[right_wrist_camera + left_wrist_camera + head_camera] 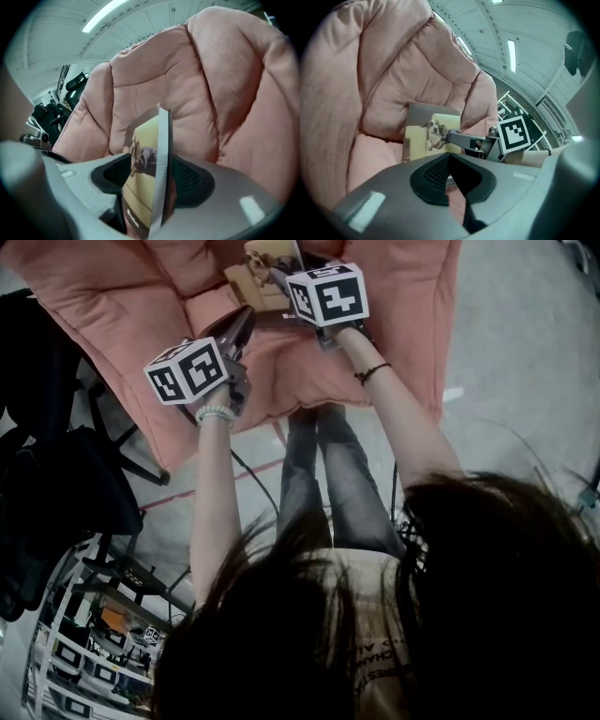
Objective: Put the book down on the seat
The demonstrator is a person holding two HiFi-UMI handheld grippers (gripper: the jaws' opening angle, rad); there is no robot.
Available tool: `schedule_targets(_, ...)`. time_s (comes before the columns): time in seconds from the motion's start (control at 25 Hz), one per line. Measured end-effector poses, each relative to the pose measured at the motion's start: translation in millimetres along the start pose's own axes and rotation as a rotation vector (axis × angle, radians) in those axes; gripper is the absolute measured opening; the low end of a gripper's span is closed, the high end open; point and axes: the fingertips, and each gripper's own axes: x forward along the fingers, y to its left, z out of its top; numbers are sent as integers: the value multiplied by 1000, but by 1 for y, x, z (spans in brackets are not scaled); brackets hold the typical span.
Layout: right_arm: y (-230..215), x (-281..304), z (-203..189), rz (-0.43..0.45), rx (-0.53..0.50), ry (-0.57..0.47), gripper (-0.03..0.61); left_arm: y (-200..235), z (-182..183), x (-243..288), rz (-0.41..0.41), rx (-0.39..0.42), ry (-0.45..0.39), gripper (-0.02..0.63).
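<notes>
A thin book [267, 273] with a dog on its yellow cover stands upright against the back cushion of the pink padded chair [122, 296]. In the left gripper view the book [431, 133] is seen front on, its lower edge hidden behind my left gripper [450, 159]. My right gripper [281, 282] reaches it from the right. In the right gripper view the book [150, 173] stands edge-on between the widely parted jaws of my right gripper [152, 164], with a gap at the left pad. My left gripper [246, 320] hovers shut and empty over the seat, left of the book.
The chair's thick pink cushions [393, 70] rise behind and beside the book. A black office chair and dark bags [56, 484] stand at the left, with a white wire rack [84, 652] below them. The person's legs [328, 474] stand on the grey floor before the seat.
</notes>
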Motion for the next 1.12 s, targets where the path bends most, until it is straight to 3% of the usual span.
schedule_targets(0.28,-12,4,-5,-84,-12,9,285,3,-3,0,1,4,9,-3)
schedule_targets(0.64,-12,2,-4,-78,-1,11,287,3,5,-1,21,25,-13,-3)
schedule_targets(0.84,8,-24,9,-3,16,-48,282,-13,11,-12,15,40,-44,-3)
schedule_targets(1.12,51,-54,20,103,6,-72,224,-41,27,-40,11,53,-94,-3)
